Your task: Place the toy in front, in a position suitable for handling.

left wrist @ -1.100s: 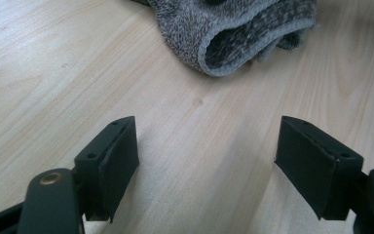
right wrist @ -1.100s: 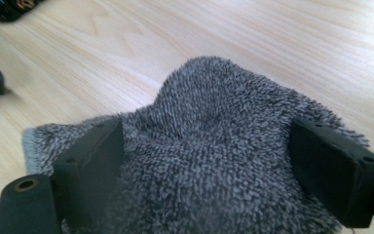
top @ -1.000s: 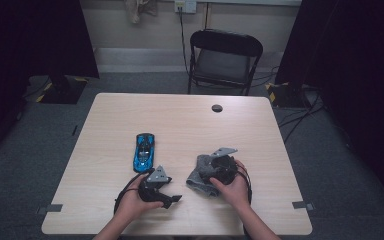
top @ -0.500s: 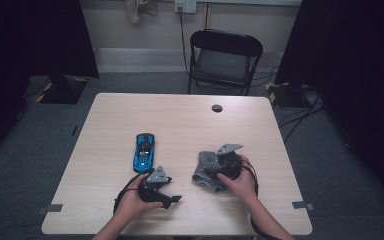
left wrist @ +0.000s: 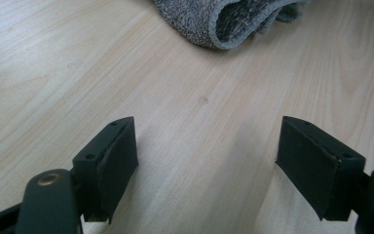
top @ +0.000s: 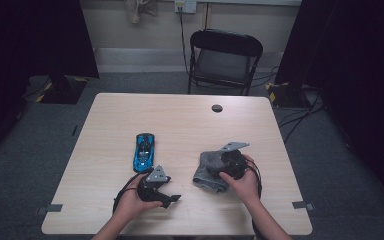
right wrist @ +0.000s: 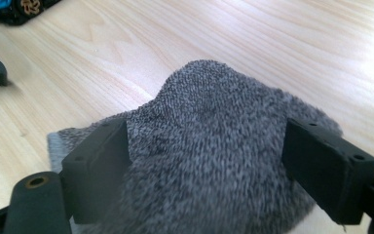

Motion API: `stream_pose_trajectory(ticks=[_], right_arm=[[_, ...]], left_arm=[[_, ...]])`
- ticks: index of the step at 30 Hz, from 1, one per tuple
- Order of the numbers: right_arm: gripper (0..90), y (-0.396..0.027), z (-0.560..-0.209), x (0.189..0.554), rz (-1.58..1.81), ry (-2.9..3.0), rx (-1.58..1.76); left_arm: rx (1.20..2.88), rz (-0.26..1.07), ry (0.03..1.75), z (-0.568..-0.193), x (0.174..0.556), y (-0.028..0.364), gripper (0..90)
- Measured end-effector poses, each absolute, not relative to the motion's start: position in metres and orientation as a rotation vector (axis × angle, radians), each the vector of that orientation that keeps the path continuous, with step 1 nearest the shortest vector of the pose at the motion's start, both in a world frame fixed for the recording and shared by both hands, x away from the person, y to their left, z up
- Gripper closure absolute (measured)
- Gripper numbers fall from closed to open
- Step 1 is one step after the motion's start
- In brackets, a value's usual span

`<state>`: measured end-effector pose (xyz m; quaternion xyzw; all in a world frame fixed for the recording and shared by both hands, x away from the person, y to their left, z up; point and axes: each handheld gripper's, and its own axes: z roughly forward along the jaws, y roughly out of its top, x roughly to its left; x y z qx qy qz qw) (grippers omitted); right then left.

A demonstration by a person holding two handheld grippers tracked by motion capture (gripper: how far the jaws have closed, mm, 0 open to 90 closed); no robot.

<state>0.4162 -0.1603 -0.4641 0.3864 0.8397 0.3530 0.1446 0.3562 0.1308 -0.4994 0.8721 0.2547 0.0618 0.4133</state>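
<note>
Since a moment ago the right gripper [top: 215, 170] has shifted a little toward the person's right and up over the grey cloth [top: 207, 172], and the cloth's bunched shape has changed slightly under it; its jaws have just been opening again after a brief closing, with the cloth between them. The left gripper [top: 172, 199] and the blue toy car [top: 144, 151] lie where they did. The right hand [top: 242, 182] grips its tool from behind, forearm coming in from the near table edge, the jaws angled down onto the cloth. In the right gripper view the jaws stand wide on either side of a raised fold of the cloth [right wrist: 209, 161], the pads at its flanks; whether they press on it I cannot tell. The left hand [top: 132, 202] rests low on the wooden table [top: 180, 120], holding its gripper [left wrist: 207, 165] level and released, jaws spread with only bare wood between them. The cloth [left wrist: 229, 19] lies ahead of the left gripper, and the car sits just beyond it to its left.
</note>
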Motion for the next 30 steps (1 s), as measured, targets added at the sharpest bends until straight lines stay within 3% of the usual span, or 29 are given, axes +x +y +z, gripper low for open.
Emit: stream_pose_trajectory(ticks=[6,14,20,26,30], right_arm=[[18.8,-0.161,-0.462,0.402,1.008,2.373,1.208],[14.8,-0.145,-0.487,0.400,0.964,2.334,1.232],[19.7,-0.152,-0.484,0.406,0.948,2.402,1.146],[18.8,-0.169,-0.486,0.408,0.997,2.431,1.139],[18.7,-0.172,-0.489,0.407,1.024,2.425,1.145]], left_arm=[[2.189,0.159,0.644,-0.500,0.357,0.131,22.2],[2.186,0.158,0.653,-0.499,0.358,0.131,22.4],[2.133,0.208,0.673,-0.482,0.359,0.141,25.0],[2.113,0.295,0.774,-0.464,0.366,0.164,19.4],[2.053,0.344,0.979,-0.456,0.377,0.193,18.6]])
